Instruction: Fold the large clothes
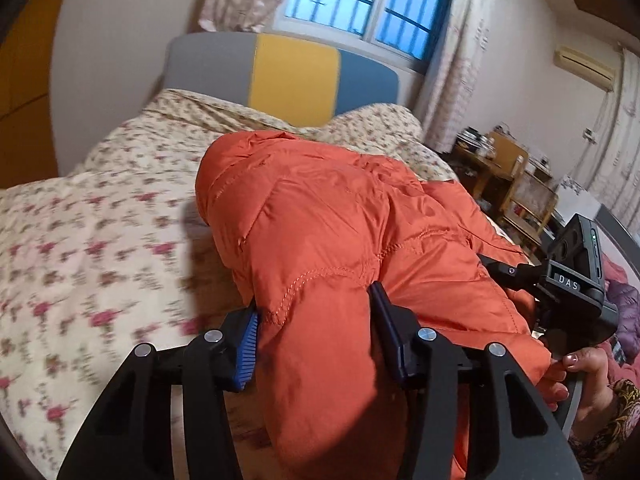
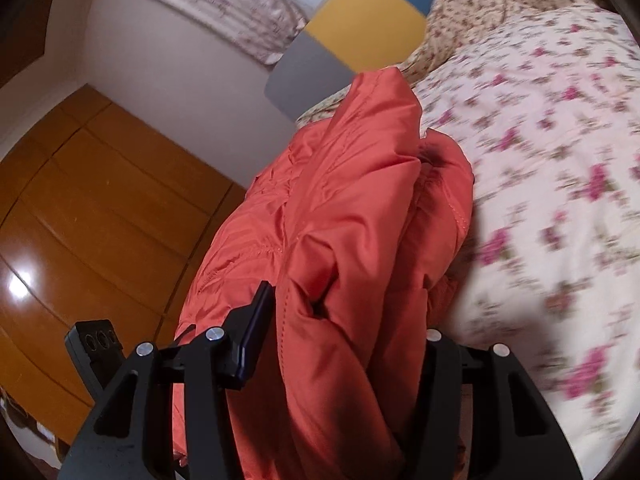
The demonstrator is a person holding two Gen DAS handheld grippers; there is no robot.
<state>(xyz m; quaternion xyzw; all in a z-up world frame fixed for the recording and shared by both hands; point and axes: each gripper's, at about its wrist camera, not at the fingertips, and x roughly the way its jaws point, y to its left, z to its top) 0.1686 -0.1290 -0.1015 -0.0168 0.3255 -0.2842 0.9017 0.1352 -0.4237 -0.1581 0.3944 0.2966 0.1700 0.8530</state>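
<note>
Orange padded jacket (image 1: 340, 240) is lying bunched on the bed's floral quilt (image 1: 80, 248), one garment gripped by two grippers. Left gripper (image 1: 316, 320) is pinching a thick fold at the jacket's near edge, its blue-padded fingers (image 1: 246, 344) pressing into the fabric from both sides. Right gripper (image 2: 344, 320) is clamping another puffy fold; one of its fingers (image 2: 256, 328) is showing against the fabric, the other is buried under the jacket. A hand (image 1: 580, 368) is holding the right gripper's handle beside the jacket. To the window side of the jacket the quilt is lying open and flat, giving free room. Behind the jacket one headboard (image 1: 288, 76) in grey, yellow and blue panels is standing below one barred window (image 1: 360, 0), with floral curtains either side. Past the jacket's other edge, wooden floor (image 2: 80, 220) is showing.
</note>
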